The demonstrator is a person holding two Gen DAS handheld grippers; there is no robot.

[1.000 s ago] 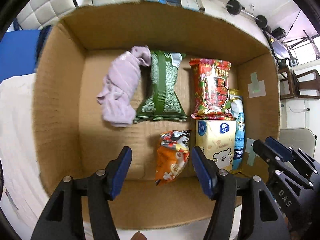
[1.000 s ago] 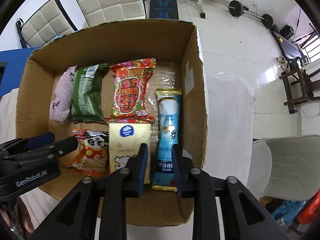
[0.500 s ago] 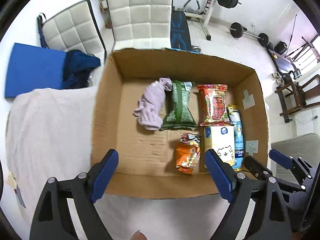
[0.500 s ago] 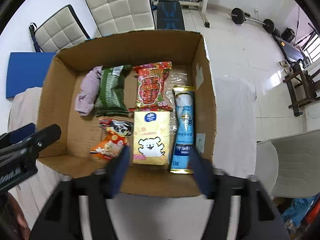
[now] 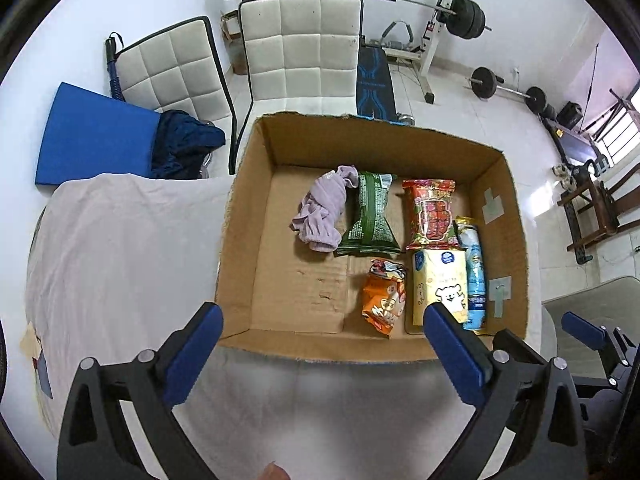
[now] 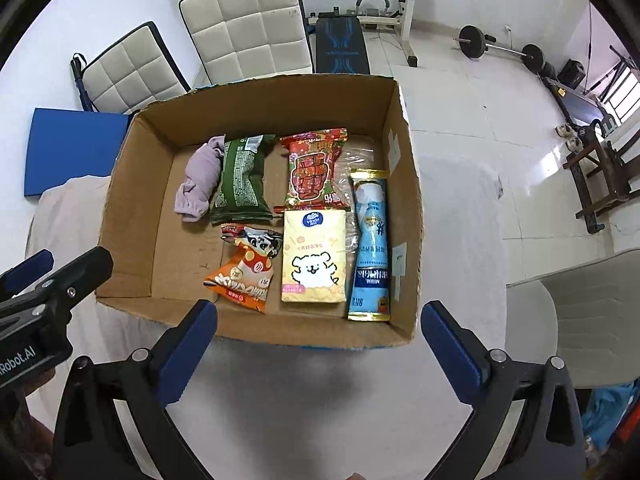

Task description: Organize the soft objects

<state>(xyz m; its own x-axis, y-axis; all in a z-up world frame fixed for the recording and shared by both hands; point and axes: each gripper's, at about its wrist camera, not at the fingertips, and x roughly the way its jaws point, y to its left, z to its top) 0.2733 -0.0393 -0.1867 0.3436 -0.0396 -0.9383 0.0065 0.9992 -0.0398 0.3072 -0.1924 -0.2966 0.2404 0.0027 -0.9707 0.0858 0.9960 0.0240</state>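
Both grippers, left [image 5: 322, 342] and right [image 6: 318, 338], are spread wide and empty above the box [image 6: 128, 184]; loosely laid packets [image 6: 242, 274] may be disturbed on re-entry.

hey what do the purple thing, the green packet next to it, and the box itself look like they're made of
Purple bundle: soft knit or fleece cloth by its look, matte, rumpled into folds.
Green packet: probably plastic film, faintly glossy, with crimped ends and printed text.
Box: corrugated cardboard, plain brown and matte, with ragged torn top edges and dents in its floor.
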